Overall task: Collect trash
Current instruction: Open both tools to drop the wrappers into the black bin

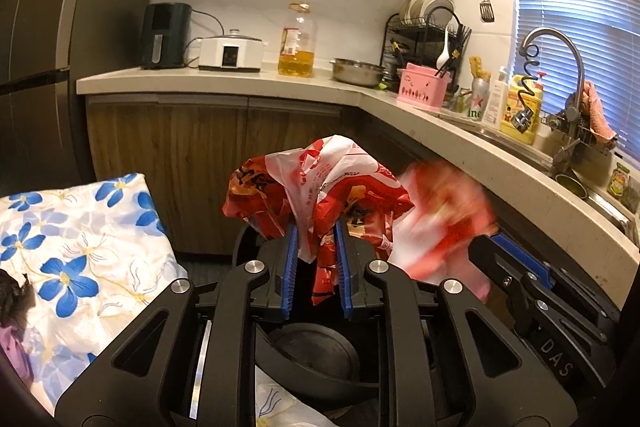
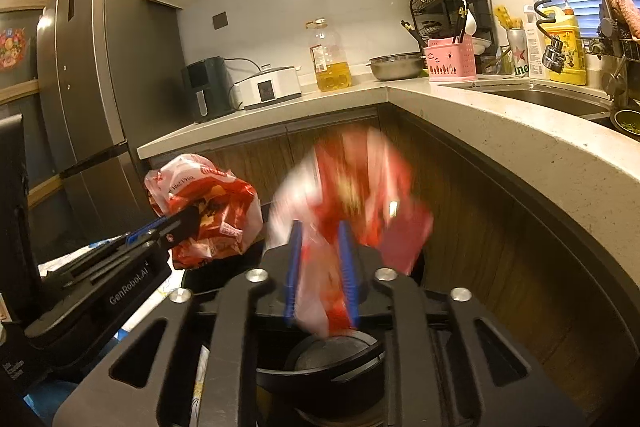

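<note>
Kitchen, L-shaped pale stone worktop (image 1: 224, 81) over wood-grain cabinet doors; wood wall cupboards above. Landmark: the oil bottle (image 1: 297, 43), upright on the worktop against the back wall. Left of the oil bottle: white cooker (image 1: 231, 54), then dark air fryer (image 1: 166, 35), then the grey fridge (image 2: 84, 75) at the worktop's end. Right of the oil bottle: steel bowl (image 1: 357, 71), black dish rack (image 1: 426, 35) with plates, pink basket (image 1: 424, 87), then yellow detergent bottle (image 1: 520, 109) and curved tap (image 1: 556, 63) at the sink by the window blinds. Below and left of the oil bottle, off the worktop, lies blue-flowered white bedding (image 1: 76, 227).

Left gripper (image 1: 316, 259): blue-padded fingers narrow, pinching a crumpled red-and-white plastic bag (image 1: 320, 187). Bag held in the air below the oil bottle, in front of the cabinet doors; bulk bunched above the fingers, a tail hanging down between them. Long axis roughly vertical in the left wrist view.

Right gripper (image 2: 322, 271): fingers narrow, closed on a second red-and-white wrapper (image 2: 360, 195), motion-blurred. It stands up from the fingers, long axis near vertical, top leaning slightly right; shape detail unreadable. It is below and right of the oil bottle, just beside the first bag.

A round black bin (image 2: 336, 359) sits under both grippers.
</note>
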The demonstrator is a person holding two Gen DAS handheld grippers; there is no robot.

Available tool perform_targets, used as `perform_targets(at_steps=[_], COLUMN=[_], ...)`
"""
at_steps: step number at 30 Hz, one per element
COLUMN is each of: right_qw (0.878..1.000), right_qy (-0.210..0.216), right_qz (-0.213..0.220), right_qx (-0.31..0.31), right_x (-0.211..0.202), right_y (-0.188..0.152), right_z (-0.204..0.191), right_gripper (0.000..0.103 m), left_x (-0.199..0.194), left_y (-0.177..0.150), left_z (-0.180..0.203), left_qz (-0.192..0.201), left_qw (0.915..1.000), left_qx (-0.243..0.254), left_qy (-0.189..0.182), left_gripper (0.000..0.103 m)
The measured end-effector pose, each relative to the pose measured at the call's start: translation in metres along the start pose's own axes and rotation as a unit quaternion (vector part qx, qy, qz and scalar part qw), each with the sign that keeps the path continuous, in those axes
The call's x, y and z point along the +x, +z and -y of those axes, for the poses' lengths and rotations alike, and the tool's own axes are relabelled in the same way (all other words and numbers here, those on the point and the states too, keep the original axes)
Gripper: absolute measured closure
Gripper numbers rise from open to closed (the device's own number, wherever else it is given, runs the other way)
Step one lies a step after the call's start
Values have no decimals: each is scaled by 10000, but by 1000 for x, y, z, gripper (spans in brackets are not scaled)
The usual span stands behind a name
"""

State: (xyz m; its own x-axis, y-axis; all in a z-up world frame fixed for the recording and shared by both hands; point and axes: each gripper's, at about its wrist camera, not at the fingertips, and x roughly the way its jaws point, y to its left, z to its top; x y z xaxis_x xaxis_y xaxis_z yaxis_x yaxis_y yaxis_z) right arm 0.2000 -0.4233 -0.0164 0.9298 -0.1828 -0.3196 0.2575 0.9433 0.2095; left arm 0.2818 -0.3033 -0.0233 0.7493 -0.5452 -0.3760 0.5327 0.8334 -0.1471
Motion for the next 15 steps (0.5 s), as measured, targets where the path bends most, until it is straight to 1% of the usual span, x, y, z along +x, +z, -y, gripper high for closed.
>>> perform_targets(at_steps=[1,3,4,5,6,8,10,13,15], right_qw=[10000,10000,10000,9999,9999,9998,9998,9997,9997], right_qy=[-19,-55,-65,-81,-100,-128,-168,-172,-185], right_qz=[-1,6,16,33,55,64,59,66,91], right_qx=[5,28,54,82,105,120,114,131,100], right_x=[0,-1,-3,-5,-7,-11,-14,-20,-25], right_y=[0,0,0,0,-1,-2,-3,-4,-5], right_z=[0,1,2,3,4,4,4,3,0], right_gripper=[78,77,73,68,66,66,64,55,51], left_x=[1,2,3,3,3,2,-2,-13,-26], left_y=[-1,-4,-5,-7,-8,-9,-11,-13,-16], left_z=[0,1,1,1,1,0,-3,-10,-16], left_qz=[-23,-64,-82,-104,-96,-105,-106,-47,2], left_qw=[10000,9999,9999,9998,9998,9998,9999,9999,9996], left_qx=[13,44,45,37,34,22,-22,-95,-132], left_qy=[-28,-88,-132,-178,-161,-162,-116,53,238], left_gripper=[82,72,68,60,54,51,46,34,27])
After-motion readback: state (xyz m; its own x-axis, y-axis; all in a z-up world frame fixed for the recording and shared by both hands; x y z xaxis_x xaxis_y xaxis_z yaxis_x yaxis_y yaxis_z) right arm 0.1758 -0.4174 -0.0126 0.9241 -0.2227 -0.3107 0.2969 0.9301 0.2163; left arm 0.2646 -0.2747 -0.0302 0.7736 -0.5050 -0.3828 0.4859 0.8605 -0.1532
